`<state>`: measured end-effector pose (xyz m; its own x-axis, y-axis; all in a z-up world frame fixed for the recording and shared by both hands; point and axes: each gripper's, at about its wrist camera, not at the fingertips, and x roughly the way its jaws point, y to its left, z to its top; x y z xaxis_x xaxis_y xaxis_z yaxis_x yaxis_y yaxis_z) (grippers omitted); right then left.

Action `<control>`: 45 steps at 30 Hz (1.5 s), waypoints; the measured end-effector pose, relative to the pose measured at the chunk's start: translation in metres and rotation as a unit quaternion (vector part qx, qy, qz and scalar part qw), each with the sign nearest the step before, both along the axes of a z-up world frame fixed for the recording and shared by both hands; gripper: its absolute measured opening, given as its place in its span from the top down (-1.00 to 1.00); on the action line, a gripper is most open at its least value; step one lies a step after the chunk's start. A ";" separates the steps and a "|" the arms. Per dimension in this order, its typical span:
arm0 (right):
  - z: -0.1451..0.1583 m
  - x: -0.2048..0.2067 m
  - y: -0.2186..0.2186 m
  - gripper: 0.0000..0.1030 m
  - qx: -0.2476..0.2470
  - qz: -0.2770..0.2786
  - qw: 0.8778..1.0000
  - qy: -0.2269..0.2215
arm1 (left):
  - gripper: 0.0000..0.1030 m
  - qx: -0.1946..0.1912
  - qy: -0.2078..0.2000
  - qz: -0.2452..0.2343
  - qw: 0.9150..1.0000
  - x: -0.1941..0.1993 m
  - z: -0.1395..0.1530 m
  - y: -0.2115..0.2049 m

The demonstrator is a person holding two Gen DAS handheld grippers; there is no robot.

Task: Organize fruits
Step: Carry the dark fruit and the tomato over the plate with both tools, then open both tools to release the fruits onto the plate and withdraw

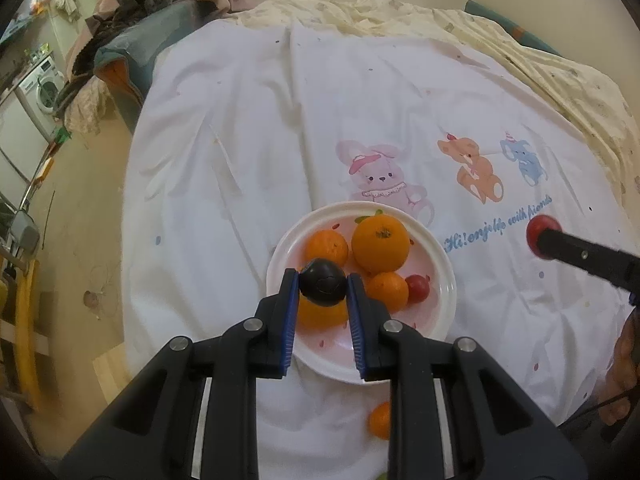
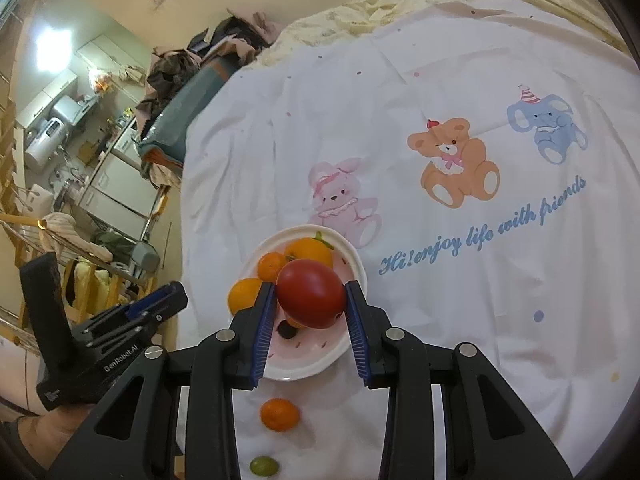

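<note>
The left gripper (image 1: 322,283) clenches a round dark plum (image 1: 322,289); the right gripper (image 2: 310,298) grasps a glossy red tomato (image 2: 311,293), both above the white round plate (image 1: 446,280).

Both wrist views are evenly and fairly brightly lit by soft, warm indoor light. In the right wrist view a ceiling light (image 2: 54,50) at ten o'clock blows out to a white patch with a hazy glow around it. The white bedsheet (image 2: 400,120) reads pale and slightly washed, with only faint shadows in its creases. Shadows under the plate (image 1: 444,308) are weak and diffuse. Fisheye distortion bends the bed edges strongly toward the rim, and a dark circular vignette cuts every corner. The centre is sharp; the far room at nine o'clock goes soft and smeared.
</note>
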<state>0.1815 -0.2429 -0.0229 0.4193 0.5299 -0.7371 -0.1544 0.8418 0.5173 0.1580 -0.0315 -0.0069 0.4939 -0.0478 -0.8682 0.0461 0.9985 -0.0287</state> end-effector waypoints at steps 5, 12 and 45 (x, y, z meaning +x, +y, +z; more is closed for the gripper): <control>-0.018 0.011 0.005 0.29 -0.005 0.008 1.000 0.020 | 0.61 -0.004 0.002 0.001 1.000 0.013 -0.012 0.003; -0.040 0.024 0.021 0.29 0.008 0.030 0.998 0.048 | 0.61 -0.038 0.006 -0.007 0.999 0.022 -0.030 0.004; -0.062 0.029 0.038 -0.24 0.012 0.035 0.997 0.067 | -0.31 -0.068 0.030 -0.012 0.997 0.035 -0.056 -0.001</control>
<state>0.2105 -0.2051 -0.0852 0.2786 0.5731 -0.7707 -0.1397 0.8181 0.5578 0.1927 -0.0330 -0.0629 0.4391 -0.1782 -0.8806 0.0649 0.9839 -0.1668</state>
